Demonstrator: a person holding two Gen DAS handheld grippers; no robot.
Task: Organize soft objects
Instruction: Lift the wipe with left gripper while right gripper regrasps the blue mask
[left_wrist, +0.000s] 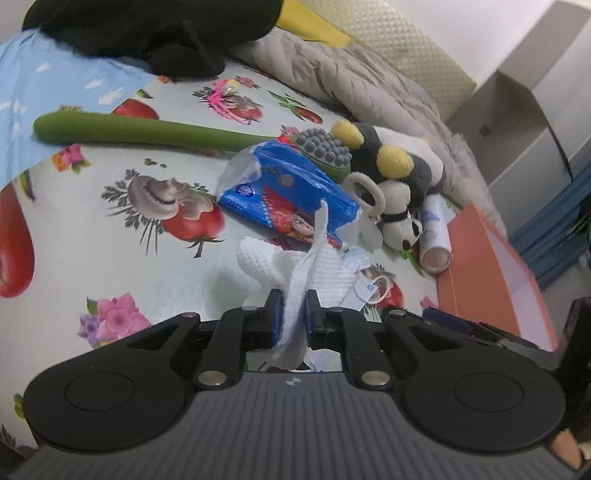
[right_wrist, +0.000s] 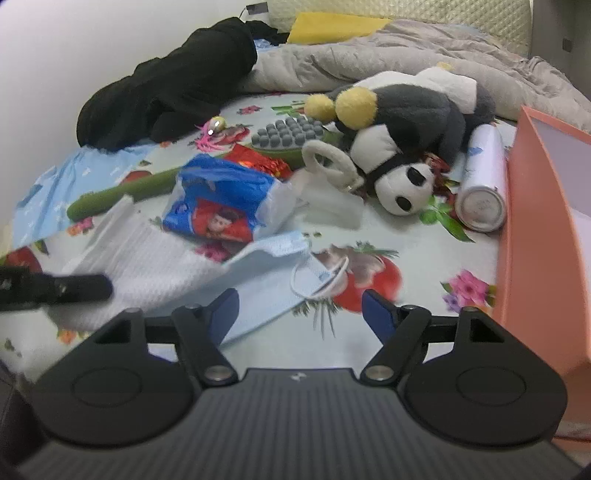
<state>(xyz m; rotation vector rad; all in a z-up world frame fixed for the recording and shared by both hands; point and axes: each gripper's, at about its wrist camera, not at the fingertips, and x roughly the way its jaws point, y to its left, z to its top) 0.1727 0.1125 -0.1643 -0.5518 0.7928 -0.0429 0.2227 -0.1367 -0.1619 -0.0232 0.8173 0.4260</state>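
My left gripper (left_wrist: 293, 300) is shut on a fold of a white waffle cloth (left_wrist: 325, 266), which hangs lifted off the printed bed sheet (left_wrist: 110, 240). In the right wrist view the same cloth (right_wrist: 147, 262) spreads at the left, with a dark part of the left gripper (right_wrist: 55, 288) over it. My right gripper (right_wrist: 299, 299) stands open just above a light blue face mask (right_wrist: 266, 288), and its pads touch nothing. A panda plush (right_wrist: 402, 122) lies at the back right, and a blue tissue packet (right_wrist: 221, 199) sits in the middle.
An orange box (right_wrist: 535, 221) stands at the right edge beside a white spray can (right_wrist: 484, 177). A green massage stick (left_wrist: 147, 131), a black garment (right_wrist: 173, 85), a grey blanket (right_wrist: 388, 55) and a pink hair tie (right_wrist: 210, 138) lie farther back.
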